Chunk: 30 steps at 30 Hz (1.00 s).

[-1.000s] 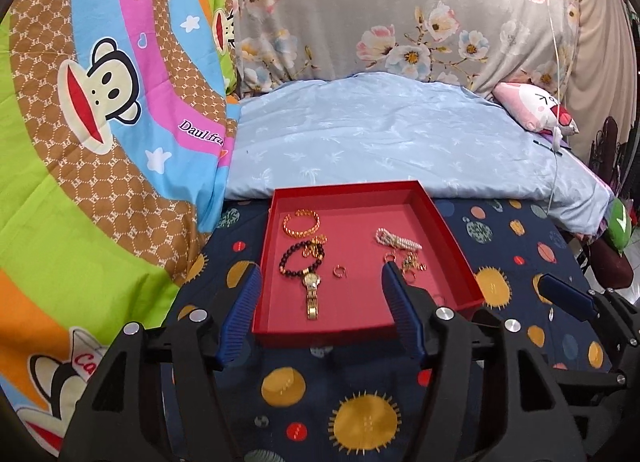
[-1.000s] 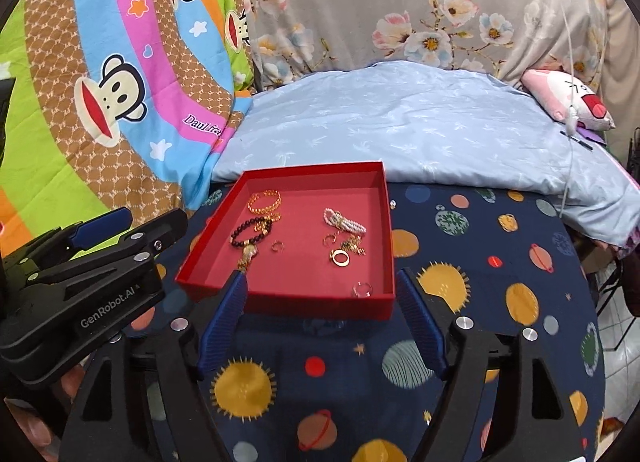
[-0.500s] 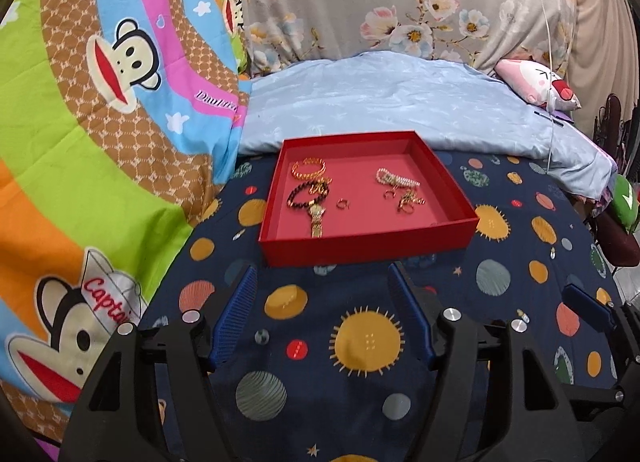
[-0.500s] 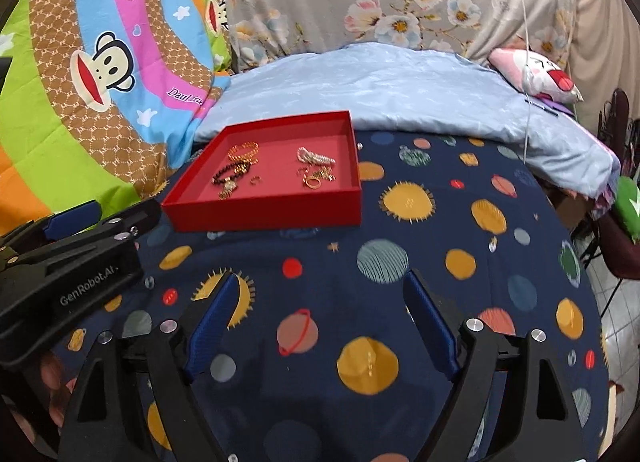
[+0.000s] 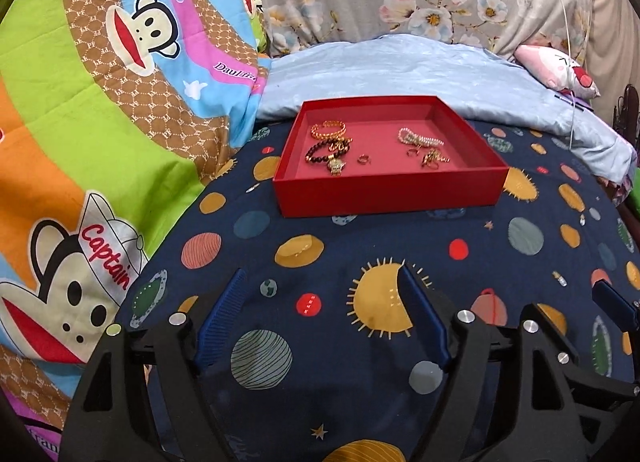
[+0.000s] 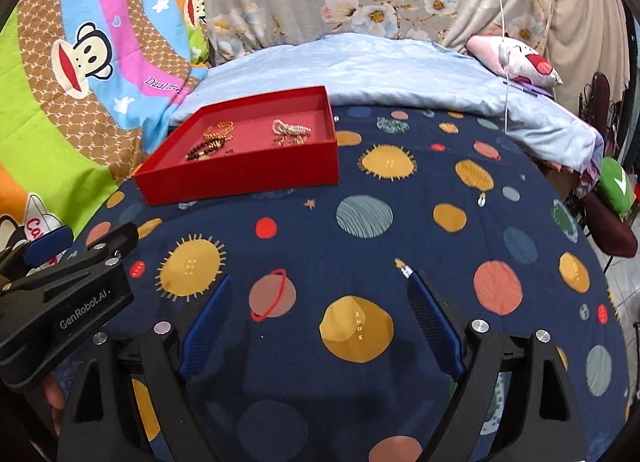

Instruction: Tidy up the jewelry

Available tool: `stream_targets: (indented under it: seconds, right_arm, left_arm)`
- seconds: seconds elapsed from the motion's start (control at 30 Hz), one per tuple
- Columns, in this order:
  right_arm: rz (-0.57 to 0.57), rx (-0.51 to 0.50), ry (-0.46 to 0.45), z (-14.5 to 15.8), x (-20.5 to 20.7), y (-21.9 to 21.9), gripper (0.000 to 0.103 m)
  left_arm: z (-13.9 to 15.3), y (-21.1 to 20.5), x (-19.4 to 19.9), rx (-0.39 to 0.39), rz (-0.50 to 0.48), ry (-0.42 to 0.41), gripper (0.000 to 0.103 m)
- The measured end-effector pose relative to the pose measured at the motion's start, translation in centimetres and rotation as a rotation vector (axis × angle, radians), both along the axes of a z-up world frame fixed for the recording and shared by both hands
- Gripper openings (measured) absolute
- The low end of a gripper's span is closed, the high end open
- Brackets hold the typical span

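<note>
I see the red tray [image 5: 390, 191] sitting on the bed with the planet sheet [image 5: 400, 246]. In my left view it sits in the upper middle of the frame, straight ahead of my left gripper [image 5: 320, 326]. In my right view the tray [image 6: 240, 177] is in the upper left, so it lies ahead and off to the left of my right gripper [image 6: 318, 320].

Both grippers have their blue pads wide apart and hold nothing. Both are well back from the tray, low over the sheet.

Inside the tray I see a gold bracelet [image 5: 328, 129] and a dark bead bracelet [image 5: 325, 151] on the left side, a small ring [image 5: 363, 159] in the middle, and a pearl strand [image 5: 416, 137] with little gold bits [image 5: 432, 157] on the right.

I think my left gripper has the straighter path. The tray's front wall faces it, so I would have to go up and over that wall to reach in.
</note>
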State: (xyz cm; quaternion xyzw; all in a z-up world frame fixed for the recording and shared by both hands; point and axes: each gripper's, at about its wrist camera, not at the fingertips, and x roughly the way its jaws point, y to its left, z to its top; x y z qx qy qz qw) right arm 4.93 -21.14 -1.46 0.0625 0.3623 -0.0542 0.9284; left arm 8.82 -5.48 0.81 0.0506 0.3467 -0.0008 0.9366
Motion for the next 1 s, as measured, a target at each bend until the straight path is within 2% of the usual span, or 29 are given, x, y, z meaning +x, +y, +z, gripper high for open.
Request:
stream_targets:
  seconds: [0.17, 0.33, 0.5, 0.7, 1.0]
  right_arm:
    - [-0.010, 0.009, 0.024, -1.1, 0.2, -0.3, 0.086]
    - [-0.012, 0.019, 0.036, -1.3, 0.4, -0.3, 0.086]
    - [-0.017, 0.004, 0.042, -1.4, 0.3, -0.1, 0.086]
    - [-0.012, 0.008, 0.013, -1.2, -0.1, 0.0, 0.087]
    - [-0.015, 0.008, -0.001, -1.0, -0.3, -0.2, 0.087]
  left_arm:
    - [-1.4, 0.1, 0.1, 0.000, 0.008, 0.013, 0.076]
    - [-2.4, 0.3, 0.0, -0.016, 0.021, 0.018, 0.084]
    - [-3.3, 0.3, 0.1, -0.025, 0.023, 0.030, 0.084]
    - [-3.0, 0.5, -0.3, -0.030, 0.040, 0.005, 0.089]
    - [-2.7, 0.3, -0.7, -0.002, 0.057, -0.025, 0.090]
